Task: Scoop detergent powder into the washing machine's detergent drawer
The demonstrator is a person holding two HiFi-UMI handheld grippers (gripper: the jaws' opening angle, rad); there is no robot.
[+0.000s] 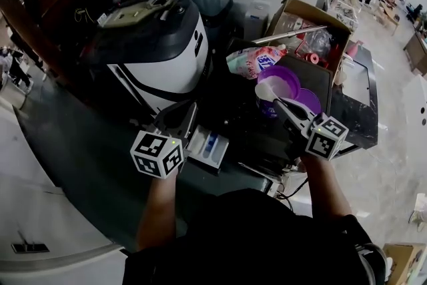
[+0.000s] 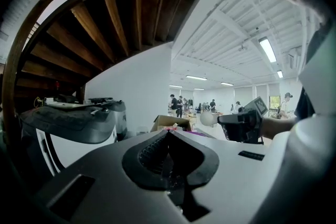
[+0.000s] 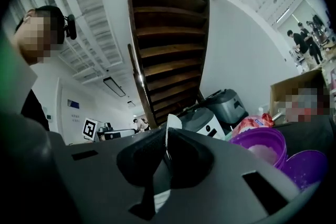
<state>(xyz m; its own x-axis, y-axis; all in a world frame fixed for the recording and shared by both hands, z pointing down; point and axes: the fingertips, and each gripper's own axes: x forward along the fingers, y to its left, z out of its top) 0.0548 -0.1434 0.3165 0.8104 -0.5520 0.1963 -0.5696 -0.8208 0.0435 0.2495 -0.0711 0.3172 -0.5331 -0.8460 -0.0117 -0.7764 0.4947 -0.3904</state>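
Note:
The white detergent drawer (image 1: 209, 144) with a blue insert stands pulled out of the dark washing machine front, below centre in the head view. My left gripper (image 1: 179, 119) hovers just left of it, shut with nothing between its pads (image 2: 157, 150). A white scoop (image 1: 267, 91) is clamped by its handle in my right gripper (image 1: 284, 107), which is shut on it. The scoop hangs over the near rim of a purple bowl (image 1: 281, 79) holding pale powder. In the right gripper view the scoop's handle (image 3: 171, 136) stands edge-on between the jaws, the bowl (image 3: 261, 147) to the right.
A purple lid (image 1: 308, 101) lies right of the bowl. A pink-and-white detergent bag (image 1: 256, 61) lies behind it, and an open cardboard box (image 1: 308, 27) further back. A white-and-black appliance (image 1: 157, 43) stands at the left. People stand far off at the upper right.

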